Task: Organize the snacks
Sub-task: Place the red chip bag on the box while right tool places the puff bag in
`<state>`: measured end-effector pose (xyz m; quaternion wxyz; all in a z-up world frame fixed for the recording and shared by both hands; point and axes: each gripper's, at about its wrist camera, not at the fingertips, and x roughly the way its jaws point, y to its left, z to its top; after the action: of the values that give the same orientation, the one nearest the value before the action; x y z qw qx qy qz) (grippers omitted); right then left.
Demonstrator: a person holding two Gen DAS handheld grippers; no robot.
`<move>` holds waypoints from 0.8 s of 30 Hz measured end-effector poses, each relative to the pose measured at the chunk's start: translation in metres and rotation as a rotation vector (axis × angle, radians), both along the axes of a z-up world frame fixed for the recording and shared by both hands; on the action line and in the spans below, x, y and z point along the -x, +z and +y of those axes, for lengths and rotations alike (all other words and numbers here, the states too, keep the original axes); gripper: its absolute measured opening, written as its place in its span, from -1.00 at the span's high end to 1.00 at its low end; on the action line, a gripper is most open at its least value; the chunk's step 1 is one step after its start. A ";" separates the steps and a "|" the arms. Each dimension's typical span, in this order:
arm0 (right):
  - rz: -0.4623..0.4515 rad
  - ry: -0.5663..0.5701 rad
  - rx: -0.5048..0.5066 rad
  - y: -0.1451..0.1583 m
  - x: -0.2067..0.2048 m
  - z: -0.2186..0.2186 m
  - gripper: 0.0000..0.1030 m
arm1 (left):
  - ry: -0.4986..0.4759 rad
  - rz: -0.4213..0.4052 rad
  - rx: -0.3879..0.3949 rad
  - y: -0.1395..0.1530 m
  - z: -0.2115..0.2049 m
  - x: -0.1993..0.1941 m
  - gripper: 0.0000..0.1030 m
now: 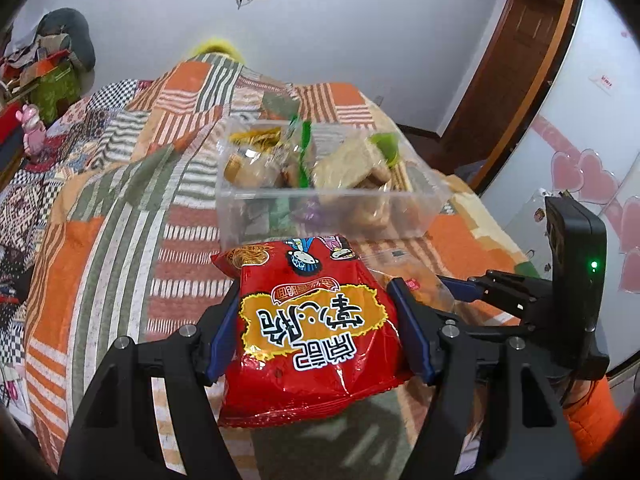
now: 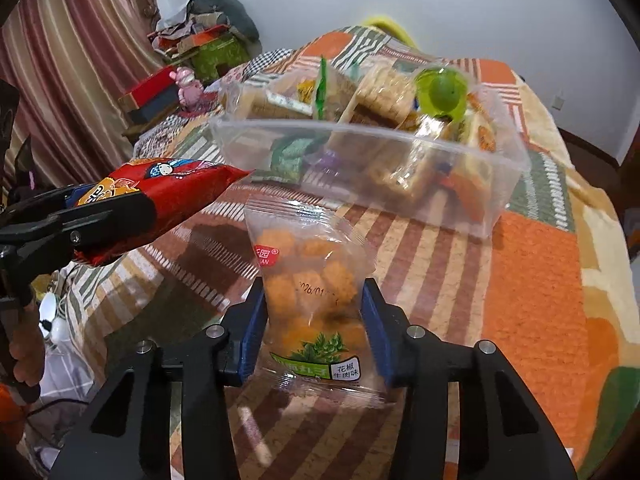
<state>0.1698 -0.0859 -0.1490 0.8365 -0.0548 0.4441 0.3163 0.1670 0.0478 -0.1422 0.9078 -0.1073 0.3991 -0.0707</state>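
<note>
I am working over a bed spread with a patchwork quilt (image 2: 532,264) in orange, green and striped squares, and I am partway through gathering the snacks into one place. The clear plastic bin (image 2: 508,168) is sitting on the quilt just ahead of both my grippers, already well filled with wrapped biscuits and a green jelly cup (image 2: 442,90).

My left gripper (image 1: 316,320) is clamping the red noodle-snack bag (image 1: 308,344) across its middle, holding it off the quilt with its far end pointing toward the bin's near wall. My right gripper (image 2: 314,316) is pinching the clear packet of orange puffs (image 2: 312,288) between its blue pads (image 2: 252,332), also short of the bin.

I judge the step in hand to be carrying both packs to the bin. The next move calls for lifting each one over the near rim and letting go above the pile, one at a time, since the bin is crowded and the red bag is large.

Around me, a white wall is backing the bed, a striped curtain (image 2: 60,60) is hanging at the left, and a pink figurine (image 2: 188,84) is standing beside red boxes (image 2: 152,92).
</note>
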 end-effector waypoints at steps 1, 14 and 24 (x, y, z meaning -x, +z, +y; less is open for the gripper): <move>-0.009 -0.005 -0.005 0.003 -0.001 -0.002 0.18 | -0.002 -0.009 -0.003 0.003 -0.001 -0.003 -0.34; -0.156 -0.135 -0.073 0.055 -0.032 -0.030 0.18 | -0.005 -0.128 -0.026 0.042 -0.007 -0.044 -0.34; -0.188 -0.177 -0.061 0.058 -0.067 -0.033 0.18 | 0.013 -0.154 -0.043 0.043 -0.003 -0.089 -0.34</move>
<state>0.2364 -0.1184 -0.0914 0.9003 -0.0193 0.3572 0.2479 0.2561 0.0444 -0.0987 0.9384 -0.0848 0.3288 -0.0644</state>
